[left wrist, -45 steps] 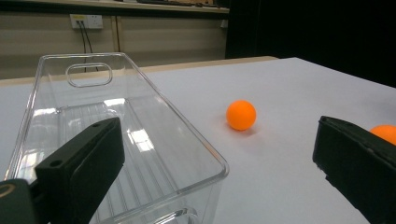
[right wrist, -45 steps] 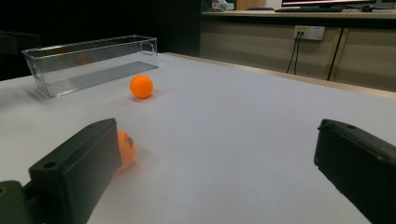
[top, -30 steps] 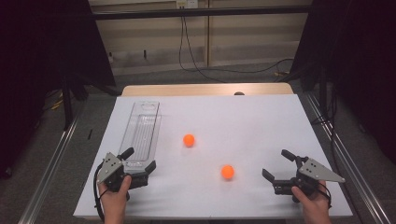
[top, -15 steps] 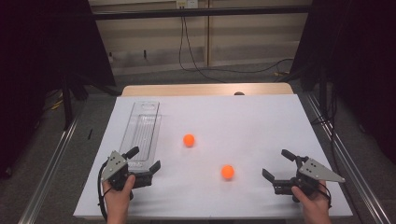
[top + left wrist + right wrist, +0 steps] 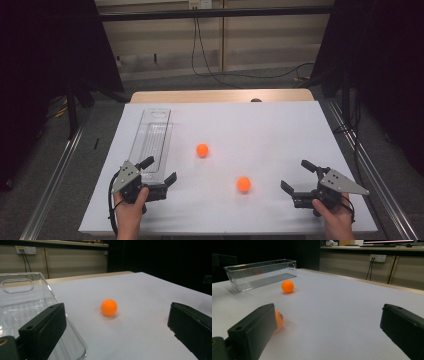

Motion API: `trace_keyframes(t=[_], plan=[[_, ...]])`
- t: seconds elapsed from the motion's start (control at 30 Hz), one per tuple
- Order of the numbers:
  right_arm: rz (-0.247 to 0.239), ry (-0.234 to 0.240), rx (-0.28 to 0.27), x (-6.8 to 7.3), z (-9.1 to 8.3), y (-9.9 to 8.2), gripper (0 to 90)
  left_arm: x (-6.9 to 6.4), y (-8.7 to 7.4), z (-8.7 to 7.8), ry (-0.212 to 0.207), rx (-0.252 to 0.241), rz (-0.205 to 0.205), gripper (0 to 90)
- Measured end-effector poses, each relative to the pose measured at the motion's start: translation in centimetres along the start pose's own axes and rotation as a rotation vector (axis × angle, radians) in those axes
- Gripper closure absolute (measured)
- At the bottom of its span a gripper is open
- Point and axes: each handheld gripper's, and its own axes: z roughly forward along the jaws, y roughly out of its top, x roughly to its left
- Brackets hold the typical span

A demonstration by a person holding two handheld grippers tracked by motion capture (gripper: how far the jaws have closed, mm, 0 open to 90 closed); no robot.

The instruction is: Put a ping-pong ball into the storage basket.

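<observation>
**Both grippers open and empty; two balls loose on the table**

My left gripper sits at the lower left of the high view, jaws spread wide, nothing between them. My right gripper sits at the lower right, equally wide and empty. The near orange ball lies lower centre, closer to my right gripper; the far orange ball lies mid-frame, just beside the clear tray at the left. Both rest on the white table. I judge the balls light, hard, smooth and prone to roll. Grip should fall across the widest middle, jaws level, closing gently.
</observation>
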Motion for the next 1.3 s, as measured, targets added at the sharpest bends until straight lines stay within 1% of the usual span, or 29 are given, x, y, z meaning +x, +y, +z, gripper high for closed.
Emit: trace_keyframes(t=[0.17,0.2,0.43,0.67,0.83,0.9,0.93,1.03,1.07,1.13,1.27,1.3], plan=[[-0.004,0.003,0.002,0.0,0.0,0.0,0.3,-0.5,0.2,0.4,-0.021,0.003,-0.011,2.1],[-0.002,0.004,0.001,0.0,-0.1,0.0,0.3,-0.6,0.2,0.4,-0.027,0.006,-0.005,2.1],[-0.008,0.011,0.001,0.0,0.0,0.0,0.6,-1.1,0.3,1.0,-0.048,0.006,-0.007,2.1],[-0.008,0.011,0.001,0.0,0.0,0.1,0.7,-1.2,0.4,1.2,-0.051,0.009,-0.01,2.1],[-0.01,0.013,0.002,0.0,0.0,0.1,0.8,-1.5,0.5,1.6,-0.065,0.014,-0.007,2.1],[-0.01,0.013,0.002,0.0,0.0,0.1,0.8,-1.6,0.5,1.6,-0.067,0.015,-0.01,2.1],[-0.009,0.013,0.0,0.0,0.0,0.1,0.8,-1.7,0.6,1.8,-0.074,0.015,-0.021,2.1],[-0.009,0.012,0.0,0.0,0.0,0.1,0.8,-1.7,0.6,1.9,-0.079,0.022,-0.018,2.1],[-0.009,0.013,0.001,0.0,0.0,0.1,0.8,-1.8,0.6,2.1,-0.084,0.023,-0.027,2.1],[-0.009,0.013,0.0,0.0,0.0,0.1,0.8,-2.0,0.7,2.2,-0.087,0.023,-0.022,2.1],[-0.009,0.012,0.001,0.0,0.0,0.1,0.8,-2.1,0.7,2.4,-0.089,0.022,-0.024,2.1],[-0.01,0.013,0.0,0.0,-0.1,0.1,0.8,-2.2,0.7,2.5,-0.094,0.029,-0.019,2.1]])
